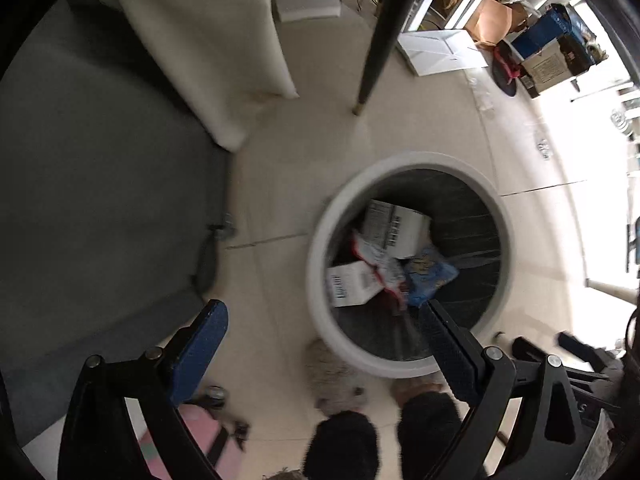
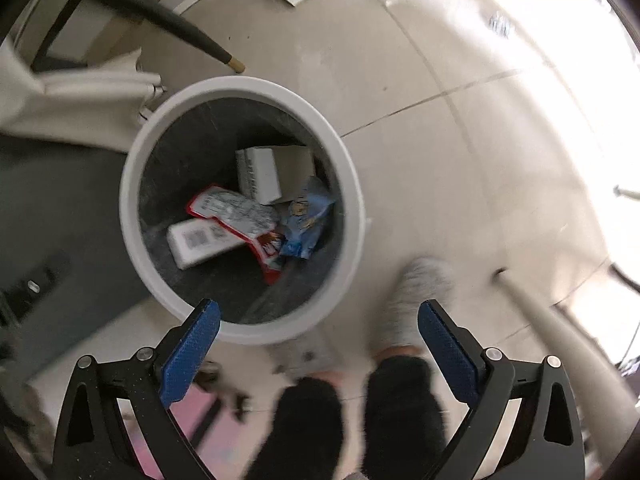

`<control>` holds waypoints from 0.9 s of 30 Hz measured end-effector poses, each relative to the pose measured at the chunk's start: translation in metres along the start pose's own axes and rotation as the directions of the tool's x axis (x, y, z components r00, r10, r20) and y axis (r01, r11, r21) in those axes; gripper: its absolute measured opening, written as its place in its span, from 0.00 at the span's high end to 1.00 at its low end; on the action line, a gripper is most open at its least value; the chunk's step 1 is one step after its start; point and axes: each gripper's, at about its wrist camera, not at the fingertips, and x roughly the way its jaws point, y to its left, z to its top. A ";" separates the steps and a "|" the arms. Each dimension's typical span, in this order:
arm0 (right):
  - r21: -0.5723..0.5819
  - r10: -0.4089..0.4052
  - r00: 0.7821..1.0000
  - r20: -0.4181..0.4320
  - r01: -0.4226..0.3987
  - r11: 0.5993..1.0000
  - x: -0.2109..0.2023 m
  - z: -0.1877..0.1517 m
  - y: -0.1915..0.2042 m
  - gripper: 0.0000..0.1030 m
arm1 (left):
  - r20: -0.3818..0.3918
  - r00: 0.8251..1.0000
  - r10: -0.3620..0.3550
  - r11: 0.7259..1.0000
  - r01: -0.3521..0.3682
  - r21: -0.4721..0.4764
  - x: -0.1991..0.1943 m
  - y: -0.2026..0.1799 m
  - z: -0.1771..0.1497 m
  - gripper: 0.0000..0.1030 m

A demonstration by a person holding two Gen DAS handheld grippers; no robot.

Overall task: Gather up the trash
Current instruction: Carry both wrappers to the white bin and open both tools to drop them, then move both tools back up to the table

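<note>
A round white trash bin (image 1: 320, 272) (image 2: 132, 208) with a dark liner stands on the tiled floor, seen from above. Inside lie two white cartons (image 1: 398, 226) (image 2: 258, 172), a red-and-white wrapper (image 1: 378, 260) (image 2: 232, 208) and a blue snack bag (image 1: 430, 274) (image 2: 306, 216). My left gripper (image 1: 324, 324) points down beside the bin, jaws wide and nothing between them; its right finger (image 1: 448, 352) overlaps the bin's near rim. My right gripper (image 2: 320, 322) hangs over the bin's near edge, open and empty.
A dark table leg (image 1: 376, 40) (image 2: 176, 28) stands beyond the bin. Pale cloth (image 1: 200, 40) hangs over a grey surface (image 1: 100, 200) at left. Boxes and papers (image 1: 480, 28) clutter the far floor. A person's dark trouser legs (image 2: 352, 420) and grey slippers (image 2: 412, 304) are below.
</note>
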 end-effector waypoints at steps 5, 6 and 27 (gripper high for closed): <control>-0.047 -0.068 0.996 0.054 0.070 0.996 -0.031 -0.004 0.010 0.03 | 0.030 0.999 0.027 1.000 -0.027 0.006 -0.035 -0.001 -0.009 0.05; -0.048 -0.079 0.995 0.066 0.082 0.995 -0.040 -0.007 0.011 0.03 | 0.034 0.999 0.027 1.000 -0.027 0.005 -0.043 -0.001 -0.012 0.05; -0.080 -0.009 0.970 0.243 0.029 0.996 -0.310 -0.104 0.024 0.03 | 0.102 0.995 0.010 0.998 -0.016 0.060 -0.292 -0.010 -0.084 0.05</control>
